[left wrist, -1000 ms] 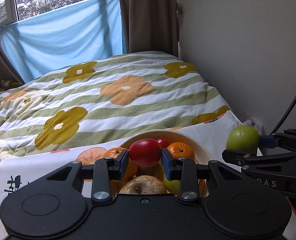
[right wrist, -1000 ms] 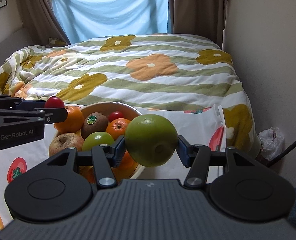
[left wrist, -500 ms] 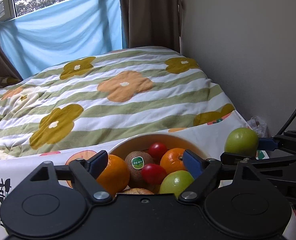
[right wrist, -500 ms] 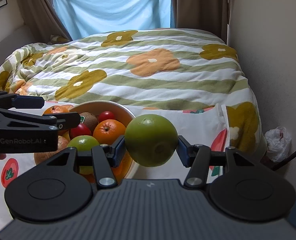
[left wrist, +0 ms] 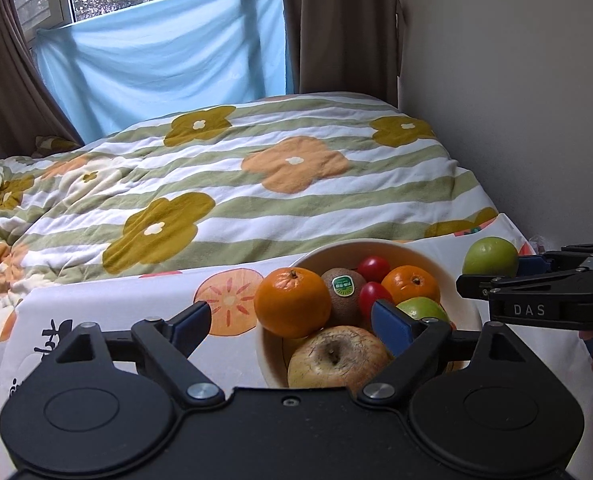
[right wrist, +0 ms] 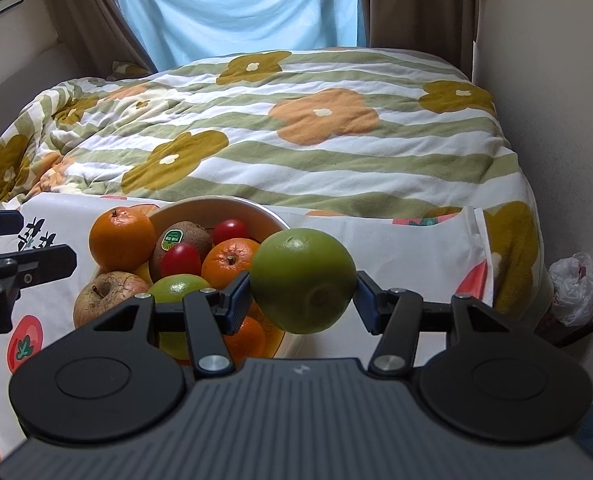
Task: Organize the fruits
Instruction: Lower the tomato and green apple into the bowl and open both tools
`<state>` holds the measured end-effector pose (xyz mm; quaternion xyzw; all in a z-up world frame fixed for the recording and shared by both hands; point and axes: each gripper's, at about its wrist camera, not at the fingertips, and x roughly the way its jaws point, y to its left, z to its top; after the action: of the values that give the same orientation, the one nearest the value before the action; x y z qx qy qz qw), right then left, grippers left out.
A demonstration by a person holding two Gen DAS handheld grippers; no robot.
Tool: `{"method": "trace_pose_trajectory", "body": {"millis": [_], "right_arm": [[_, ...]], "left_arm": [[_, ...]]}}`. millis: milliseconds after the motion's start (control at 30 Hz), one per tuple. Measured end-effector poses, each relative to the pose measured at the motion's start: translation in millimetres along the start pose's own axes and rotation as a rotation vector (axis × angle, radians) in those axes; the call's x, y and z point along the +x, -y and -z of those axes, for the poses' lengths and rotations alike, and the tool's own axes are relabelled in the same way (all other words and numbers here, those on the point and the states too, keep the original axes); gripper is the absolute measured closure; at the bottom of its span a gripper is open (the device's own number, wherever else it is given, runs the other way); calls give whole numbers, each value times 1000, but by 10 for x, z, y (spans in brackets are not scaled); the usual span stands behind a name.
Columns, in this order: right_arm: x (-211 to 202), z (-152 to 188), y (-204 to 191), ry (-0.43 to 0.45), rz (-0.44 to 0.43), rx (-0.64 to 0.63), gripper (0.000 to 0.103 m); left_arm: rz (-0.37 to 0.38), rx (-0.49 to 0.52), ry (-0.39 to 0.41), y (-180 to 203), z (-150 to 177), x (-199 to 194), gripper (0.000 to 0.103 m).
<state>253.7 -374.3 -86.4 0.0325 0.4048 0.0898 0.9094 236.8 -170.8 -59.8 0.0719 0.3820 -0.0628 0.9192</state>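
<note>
A cream bowl (left wrist: pixel 396 249) on a fruit-print cloth holds several fruits: two oranges, a kiwi (left wrist: pixel 343 294), a red cherry tomato (left wrist: pixel 371 297), another behind it, a green fruit and a brownish apple (left wrist: pixel 338 356). My left gripper (left wrist: pixel 292 324) is open and empty, just in front of the bowl's left side. My right gripper (right wrist: pixel 302 294) is shut on a green orange (right wrist: pixel 303 280), held to the right of the bowl (right wrist: pixel 256 210). That orange also shows in the left wrist view (left wrist: pixel 490 257).
The fruit-print cloth (left wrist: pixel 108 312) lies at the near end of a bed with a striped flower quilt (left wrist: pixel 256 184). A wall runs close on the right. A plastic bag (right wrist: pixel 574 286) and a cable lie on the floor by the wall.
My left gripper opened and let the red cherry tomato go into the bowl, then pulled back and to the left. My right gripper still holds the green orange, nearly unmoved.
</note>
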Motion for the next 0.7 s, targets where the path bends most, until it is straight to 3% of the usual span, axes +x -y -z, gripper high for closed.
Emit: {"method": "trace_pose_trajectory", "body": {"millis": [333, 467, 700], "right_arm": [[129, 22, 40, -11, -60, 47, 33], [68, 5, 10, 24, -76, 36, 9], [-15, 12, 15, 24, -58, 63, 8]], "left_arm": [[-21, -23, -17, -91, 111, -35, 13], [-23, -25, -19, -82, 147, -49, 13], [-16, -40, -9, -124, 178, -148, 13]]}}
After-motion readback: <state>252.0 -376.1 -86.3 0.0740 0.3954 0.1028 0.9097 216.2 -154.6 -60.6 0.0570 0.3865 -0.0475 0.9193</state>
